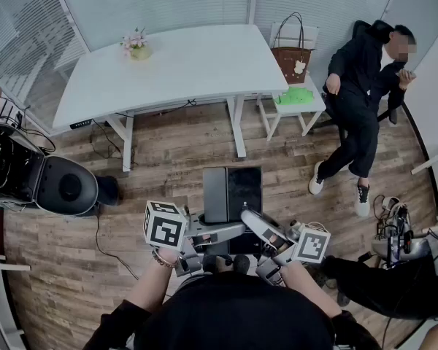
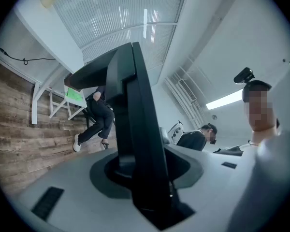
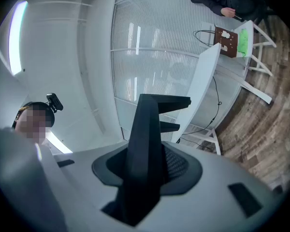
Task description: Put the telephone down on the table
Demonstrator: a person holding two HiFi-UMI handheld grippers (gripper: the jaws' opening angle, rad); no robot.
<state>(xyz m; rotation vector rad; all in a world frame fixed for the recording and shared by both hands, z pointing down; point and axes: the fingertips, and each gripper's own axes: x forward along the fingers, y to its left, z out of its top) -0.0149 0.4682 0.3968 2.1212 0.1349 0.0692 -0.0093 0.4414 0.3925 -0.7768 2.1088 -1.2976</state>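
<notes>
The person stood at the lower middle of the frame, with one pair of tongs in each hand. The left gripper (image 1: 233, 228) and the right gripper (image 1: 254, 221) came together just in front of the body and both pointed about level. Between them was the telephone (image 1: 237, 192), a dark flat slab with a shiny black face and a grey strip along its left side.

As far as I could see, each pair of tongs was narrow and closed on the near end of the telephone. In both gripper views, the jaws and the slab showed as one thin dark blade in the middle, seen from its edge.

The telephone was in the air above the wooden floor (image 1: 168, 166), well apart from the white table (image 1: 168, 64) in the upper left of the frame. A small pot of flowers (image 1: 136, 46) stood near the far left end of this table. At the upper right, a brown bag (image 1: 292, 58) and a green thing (image 1: 296, 95) were on a small white side table (image 1: 315, 106). Just beside it, a person in dark clothes (image 1: 361, 86) sat with the legs stretched out.
</notes>
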